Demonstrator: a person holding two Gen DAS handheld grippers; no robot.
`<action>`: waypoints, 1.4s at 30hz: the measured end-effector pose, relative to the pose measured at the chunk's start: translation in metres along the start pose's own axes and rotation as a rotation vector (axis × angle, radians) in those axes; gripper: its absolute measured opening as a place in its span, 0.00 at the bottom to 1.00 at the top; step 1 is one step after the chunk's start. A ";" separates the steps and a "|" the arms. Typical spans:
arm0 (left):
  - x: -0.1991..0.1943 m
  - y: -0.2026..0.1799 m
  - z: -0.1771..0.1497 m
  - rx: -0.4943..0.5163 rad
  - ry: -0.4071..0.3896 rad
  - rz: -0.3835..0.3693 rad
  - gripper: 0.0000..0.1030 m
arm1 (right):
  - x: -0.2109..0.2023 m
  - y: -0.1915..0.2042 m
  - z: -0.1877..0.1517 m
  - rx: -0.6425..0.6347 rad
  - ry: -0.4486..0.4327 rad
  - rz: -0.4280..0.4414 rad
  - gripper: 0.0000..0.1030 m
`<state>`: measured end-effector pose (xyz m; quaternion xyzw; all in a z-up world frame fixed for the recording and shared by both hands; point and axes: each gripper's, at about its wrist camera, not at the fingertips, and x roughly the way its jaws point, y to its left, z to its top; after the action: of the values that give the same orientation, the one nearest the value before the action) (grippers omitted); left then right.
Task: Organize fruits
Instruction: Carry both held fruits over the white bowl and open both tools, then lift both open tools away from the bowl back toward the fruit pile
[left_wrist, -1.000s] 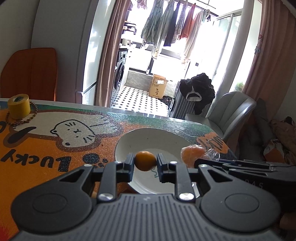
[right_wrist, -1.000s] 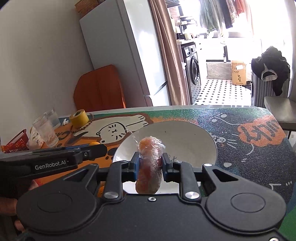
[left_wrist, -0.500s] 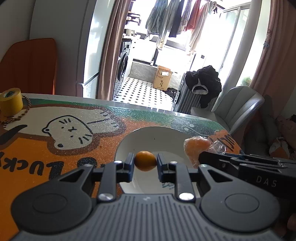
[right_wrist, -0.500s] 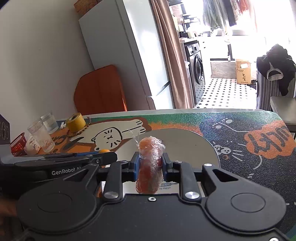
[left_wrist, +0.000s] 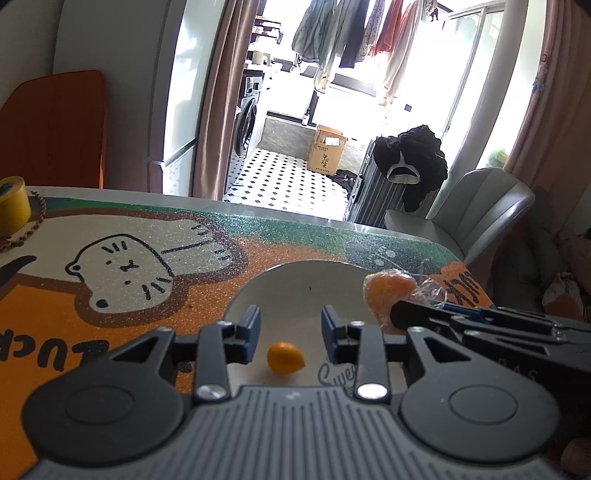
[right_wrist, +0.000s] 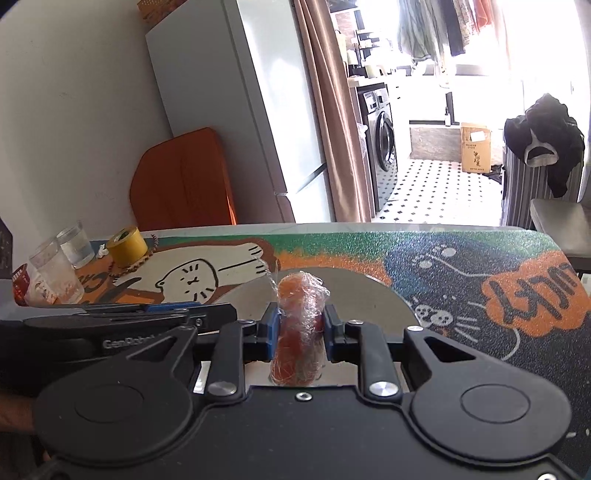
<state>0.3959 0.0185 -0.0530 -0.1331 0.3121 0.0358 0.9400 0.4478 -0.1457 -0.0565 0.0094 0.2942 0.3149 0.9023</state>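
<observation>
The left tongs (left_wrist: 290, 326) have just been opening, and the little orange fruit (left_wrist: 285, 358) lies loose on the white plate (left_wrist: 295, 288) between the two blue fingers, touching neither. The right tongs (right_wrist: 300, 326) are clamped on a bigger orange fruit wrapped in clear plastic (right_wrist: 300, 325), which seems to hang just above the plate. The plate sits on the bench (left_wrist: 110, 266), on the orange cat picture
</observation>
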 end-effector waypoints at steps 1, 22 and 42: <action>-0.002 0.000 0.001 -0.002 -0.007 0.007 0.41 | 0.002 -0.001 0.001 -0.001 0.000 -0.002 0.22; -0.052 0.011 0.004 -0.061 -0.141 0.099 0.82 | 0.014 -0.002 0.002 -0.017 0.027 -0.083 0.56; -0.118 0.002 -0.009 -0.078 -0.257 0.106 0.90 | -0.055 0.020 0.014 -0.056 -0.123 -0.058 1.00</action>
<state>0.2962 0.0197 0.0100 -0.1470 0.1941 0.1144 0.9631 0.4094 -0.1589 -0.0119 -0.0050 0.2292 0.2955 0.9274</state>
